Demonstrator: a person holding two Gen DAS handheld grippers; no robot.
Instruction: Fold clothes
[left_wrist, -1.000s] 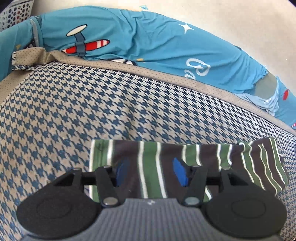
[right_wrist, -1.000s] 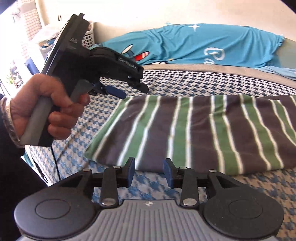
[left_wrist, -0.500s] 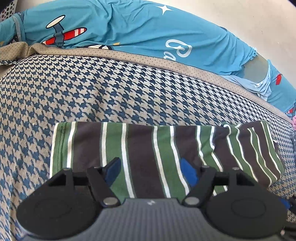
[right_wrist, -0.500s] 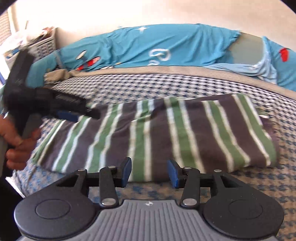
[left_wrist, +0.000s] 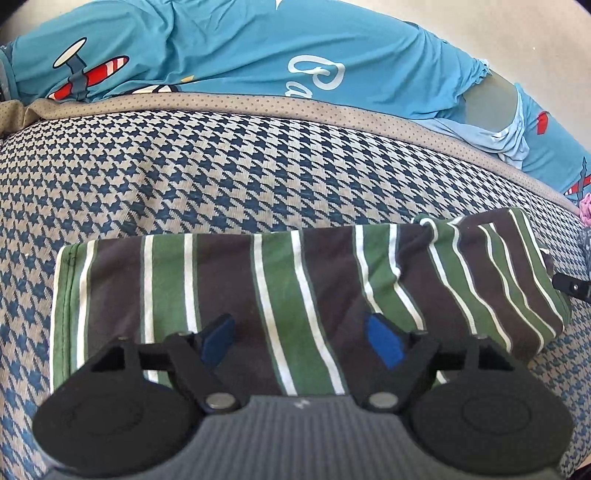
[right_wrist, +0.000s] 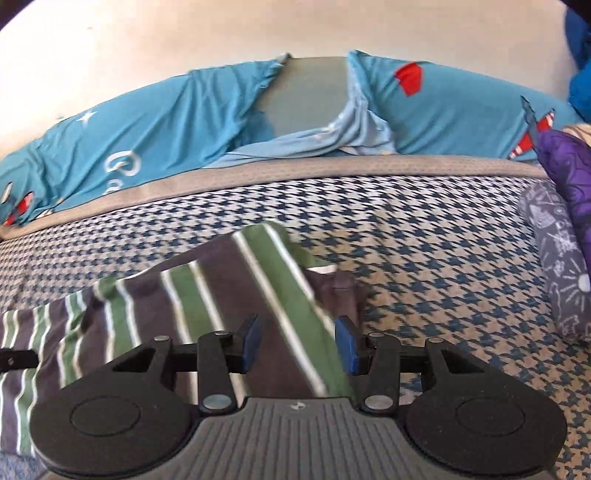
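A folded green, brown and white striped garment (left_wrist: 295, 288) lies flat on the houndstooth bed cover (left_wrist: 229, 173). My left gripper (left_wrist: 301, 341) hovers open over the garment's near middle, nothing between its blue pads. In the right wrist view the same garment (right_wrist: 207, 306) runs off to the left, its right end rumpled with a brown flap showing. My right gripper (right_wrist: 300, 345) stands open over that right end. A dark tip of the right gripper (left_wrist: 570, 286) shows at the left wrist view's right edge.
Blue pillows with aeroplane prints (left_wrist: 258, 55) line the far side against the wall. A grey patterned roll (right_wrist: 561, 258) and purple fabric (right_wrist: 569, 173) lie at the bed's right. A beige dotted band (right_wrist: 295, 170) borders the cover.
My left gripper has drawn back and right from the garment's left end to over its middle. My right gripper swung right, from the near edge's middle to the rumpled right end.
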